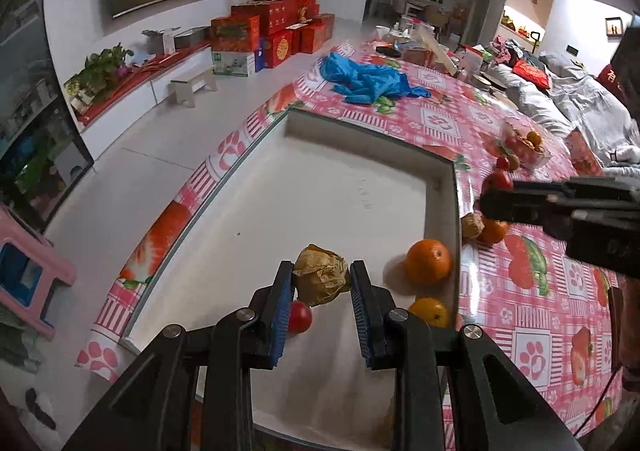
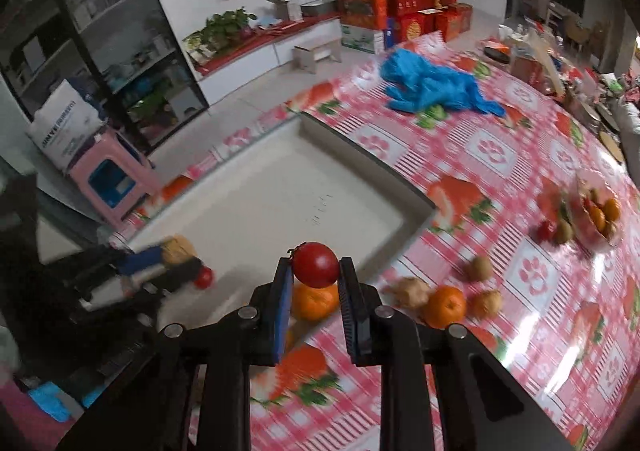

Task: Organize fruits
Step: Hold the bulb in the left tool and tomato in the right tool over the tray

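Note:
My left gripper (image 1: 322, 277) is shut on a brown papery husk fruit (image 1: 320, 283) just above the white tray (image 1: 300, 187). In the tray lie a red tomato (image 1: 301, 317) and two oranges (image 1: 427, 261) against its right wall. My right gripper (image 2: 316, 269) is shut on a red tomato (image 2: 316, 264), held above the tray's near corner over an orange (image 2: 314, 303). From the right wrist view, the left gripper (image 2: 168, 257) with its husk fruit (image 2: 179, 247) shows at the left. On the cloth right of the tray lie an orange (image 2: 446, 305) and several brown fruits (image 2: 486, 302).
A clear plastic container (image 2: 596, 215) with small fruits stands on the pink patterned tablecloth (image 2: 500, 155) at the right. A crumpled blue plastic bag (image 2: 432, 85) lies beyond the tray. Clutter covers the table's far end. The table's left edge drops to the floor.

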Action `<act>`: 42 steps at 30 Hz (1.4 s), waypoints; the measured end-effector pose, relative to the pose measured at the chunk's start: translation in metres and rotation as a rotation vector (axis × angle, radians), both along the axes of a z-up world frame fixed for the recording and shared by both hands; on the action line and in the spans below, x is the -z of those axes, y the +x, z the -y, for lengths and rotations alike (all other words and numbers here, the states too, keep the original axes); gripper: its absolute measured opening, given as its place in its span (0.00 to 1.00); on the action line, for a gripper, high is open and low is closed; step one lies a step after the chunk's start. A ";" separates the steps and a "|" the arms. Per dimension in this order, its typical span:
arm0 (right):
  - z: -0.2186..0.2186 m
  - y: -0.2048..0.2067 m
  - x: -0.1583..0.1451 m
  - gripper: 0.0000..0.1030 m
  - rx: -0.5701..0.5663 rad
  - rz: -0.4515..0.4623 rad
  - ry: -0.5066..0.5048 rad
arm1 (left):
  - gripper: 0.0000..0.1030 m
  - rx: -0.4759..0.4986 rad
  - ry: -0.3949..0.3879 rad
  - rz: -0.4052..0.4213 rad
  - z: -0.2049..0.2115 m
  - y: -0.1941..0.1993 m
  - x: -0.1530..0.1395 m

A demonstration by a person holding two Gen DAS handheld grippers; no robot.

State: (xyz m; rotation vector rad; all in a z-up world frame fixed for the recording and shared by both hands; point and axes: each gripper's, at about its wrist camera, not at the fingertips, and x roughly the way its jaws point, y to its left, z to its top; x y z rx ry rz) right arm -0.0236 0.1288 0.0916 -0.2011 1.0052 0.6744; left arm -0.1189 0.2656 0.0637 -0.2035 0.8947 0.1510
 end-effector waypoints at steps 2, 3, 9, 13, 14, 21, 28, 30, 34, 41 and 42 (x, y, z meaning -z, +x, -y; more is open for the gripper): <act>-0.009 0.002 -0.004 0.24 -0.010 -0.002 0.016 | 0.29 -0.007 0.013 -0.003 0.000 0.000 0.003; -0.013 0.001 -0.006 0.24 -0.016 0.006 0.014 | 0.29 -0.010 0.024 -0.005 0.000 0.000 0.003; -0.026 0.003 0.007 0.24 -0.022 -0.016 -0.002 | 0.29 -0.015 0.051 -0.016 0.001 0.004 0.010; -0.027 0.003 0.024 0.24 -0.016 -0.048 -0.019 | 0.29 -0.015 0.054 -0.025 0.002 0.005 0.015; -0.027 0.004 0.027 0.24 -0.015 -0.053 -0.025 | 0.29 -0.015 0.058 -0.028 0.002 0.005 0.017; -0.024 0.005 0.043 0.24 -0.009 -0.076 -0.047 | 0.29 -0.017 0.057 -0.040 0.002 0.008 0.023; -0.025 0.003 0.048 0.24 -0.013 -0.080 -0.054 | 0.29 -0.017 0.058 -0.040 0.002 0.008 0.025; -0.026 0.001 0.048 0.24 -0.014 -0.076 -0.059 | 0.29 -0.018 0.057 -0.041 0.002 0.008 0.024; -0.027 0.001 0.050 0.24 -0.017 -0.079 -0.059 | 0.29 -0.020 0.055 -0.042 0.001 0.008 0.025; -0.033 -0.002 0.052 0.24 -0.033 -0.044 -0.088 | 0.29 -0.028 0.054 -0.043 -0.001 0.009 0.029; -0.033 -0.002 0.053 0.24 -0.035 -0.043 -0.091 | 0.29 -0.028 0.055 -0.044 -0.001 0.009 0.029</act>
